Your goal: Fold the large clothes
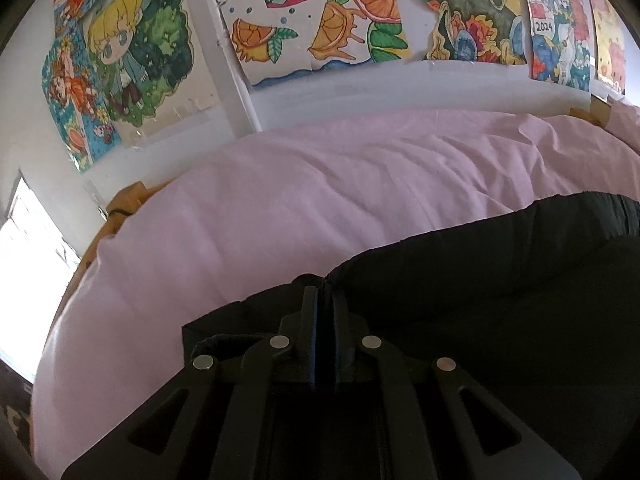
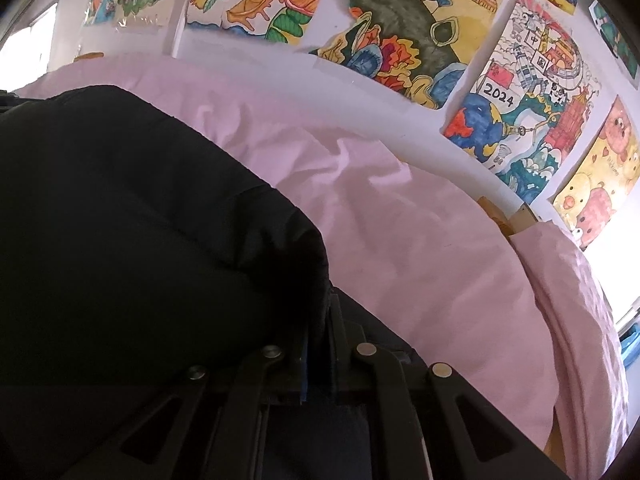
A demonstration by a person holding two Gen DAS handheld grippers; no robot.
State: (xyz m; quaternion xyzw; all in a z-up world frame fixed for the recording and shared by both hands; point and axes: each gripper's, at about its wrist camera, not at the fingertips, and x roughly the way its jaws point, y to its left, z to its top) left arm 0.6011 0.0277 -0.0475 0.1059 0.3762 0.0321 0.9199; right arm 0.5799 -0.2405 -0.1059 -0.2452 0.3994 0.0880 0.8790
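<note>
A large black padded garment (image 1: 480,280) lies on a bed with a pink sheet (image 1: 320,184). My left gripper (image 1: 323,292) is shut on the garment's near left edge, with black fabric pinched between the blue pads. In the right wrist view the same black garment (image 2: 132,208) bulges over the left half of the frame. My right gripper (image 2: 320,312) is shut on its near right edge, and the fingertips are partly hidden by a fold of fabric. The pink sheet (image 2: 400,220) spreads to the right.
A white wall (image 1: 320,92) behind the bed carries several colourful drawings (image 1: 320,20). The wooden bed frame (image 1: 120,208) shows at the left corner and at the far right (image 2: 516,216). A bright window (image 1: 28,240) is at the left.
</note>
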